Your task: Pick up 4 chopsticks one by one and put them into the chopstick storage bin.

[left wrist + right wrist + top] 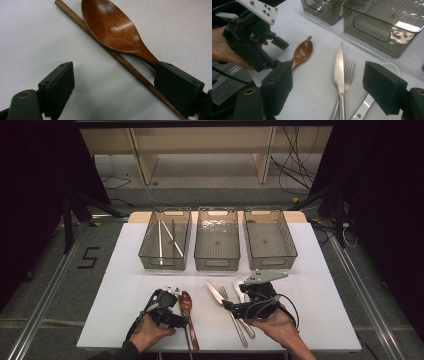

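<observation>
On the desk [125,290], sorting looks barely begun: three chopsticks [167,239] lie in the left bin [150,251], while wooden spoon [112,27], chopstick [130,68], knife [339,67] and fork [348,72] wait beside both wide-open, empty claws, left claw [113,85] and right claw [328,87].

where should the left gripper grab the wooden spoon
By the thin handle, coming from above with the left gripper. The bowl is wide and shallow, and a wooden chopstick lies against it, so grip clear of the stick.
</observation>
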Demonstrator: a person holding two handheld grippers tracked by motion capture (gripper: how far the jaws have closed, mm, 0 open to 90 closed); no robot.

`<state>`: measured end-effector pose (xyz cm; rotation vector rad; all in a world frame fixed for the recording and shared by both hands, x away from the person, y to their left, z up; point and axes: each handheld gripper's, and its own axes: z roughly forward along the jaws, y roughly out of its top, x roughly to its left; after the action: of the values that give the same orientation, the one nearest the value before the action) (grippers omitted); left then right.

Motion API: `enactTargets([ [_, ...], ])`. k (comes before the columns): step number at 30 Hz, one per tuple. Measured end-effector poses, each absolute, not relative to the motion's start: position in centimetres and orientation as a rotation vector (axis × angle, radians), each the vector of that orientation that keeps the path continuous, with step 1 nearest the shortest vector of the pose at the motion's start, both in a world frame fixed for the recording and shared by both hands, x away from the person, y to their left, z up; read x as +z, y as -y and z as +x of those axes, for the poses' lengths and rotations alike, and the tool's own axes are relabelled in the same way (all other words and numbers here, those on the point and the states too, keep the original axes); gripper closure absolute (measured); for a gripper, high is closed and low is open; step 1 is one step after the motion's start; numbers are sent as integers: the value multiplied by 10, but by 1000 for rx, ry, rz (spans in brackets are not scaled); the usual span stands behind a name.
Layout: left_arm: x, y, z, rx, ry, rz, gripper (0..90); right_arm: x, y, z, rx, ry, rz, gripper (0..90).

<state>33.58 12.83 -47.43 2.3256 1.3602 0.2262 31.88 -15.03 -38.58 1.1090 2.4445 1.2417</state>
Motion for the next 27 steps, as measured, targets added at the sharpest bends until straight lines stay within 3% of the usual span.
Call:
enactTargets([
  [10, -476, -129, 336, 192, -1376, 2339, 160, -386, 150, 319, 1241, -2445, 1108, 251],
  [16, -477, -126, 334, 244, -1344, 2398, 189, -385, 151, 319, 1243, -2443, 1112, 251],
  [27, -474, -133, 334, 243, -1314, 2408, 355, -385, 151, 319, 1241, -2444, 1112, 252],
])
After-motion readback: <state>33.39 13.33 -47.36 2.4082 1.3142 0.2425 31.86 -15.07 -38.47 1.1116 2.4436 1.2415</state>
